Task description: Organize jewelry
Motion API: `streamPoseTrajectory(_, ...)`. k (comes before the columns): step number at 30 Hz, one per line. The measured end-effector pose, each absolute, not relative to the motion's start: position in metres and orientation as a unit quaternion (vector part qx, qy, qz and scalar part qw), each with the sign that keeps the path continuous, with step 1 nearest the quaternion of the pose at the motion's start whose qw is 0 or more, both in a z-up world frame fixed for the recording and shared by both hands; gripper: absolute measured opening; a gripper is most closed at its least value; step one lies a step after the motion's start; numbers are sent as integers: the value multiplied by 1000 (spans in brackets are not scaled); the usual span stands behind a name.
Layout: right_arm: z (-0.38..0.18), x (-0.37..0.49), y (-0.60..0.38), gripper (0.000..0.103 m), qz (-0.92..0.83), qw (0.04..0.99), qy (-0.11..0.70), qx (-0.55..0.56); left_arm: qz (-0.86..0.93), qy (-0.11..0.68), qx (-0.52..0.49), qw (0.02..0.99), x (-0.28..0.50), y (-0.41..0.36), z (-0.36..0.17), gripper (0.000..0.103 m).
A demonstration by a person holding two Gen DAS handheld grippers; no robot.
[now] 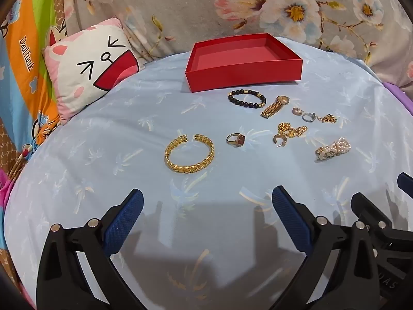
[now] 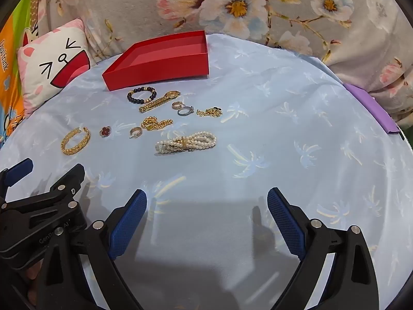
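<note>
Red box (image 1: 242, 77) sits empty at the bed's far edge, open side up, likely the destination. Jewelry lies scattered just before it: gold bangle (image 1: 189, 153) leftmost, pearl bracelet (image 2: 185, 142) nearest. Left gripper (image 1: 207, 222) and right gripper (image 2: 206, 219) both spread, empty, hovering over bare blue sheet (image 2: 296, 129); open room on the right.
</note>
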State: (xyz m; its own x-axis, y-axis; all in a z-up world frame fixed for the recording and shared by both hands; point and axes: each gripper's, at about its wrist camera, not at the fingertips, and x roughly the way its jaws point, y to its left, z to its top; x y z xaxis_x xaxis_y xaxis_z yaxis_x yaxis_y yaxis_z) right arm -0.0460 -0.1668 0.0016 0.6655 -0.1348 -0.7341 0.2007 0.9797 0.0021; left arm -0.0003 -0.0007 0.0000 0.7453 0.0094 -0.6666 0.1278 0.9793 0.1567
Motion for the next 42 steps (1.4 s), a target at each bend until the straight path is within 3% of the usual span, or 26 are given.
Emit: streamPoseTrajectory(42, 4, -47, -167, 93, -92, 916, 389, 41, -31, 344, 96, 934, -4, -1, 5, 94)
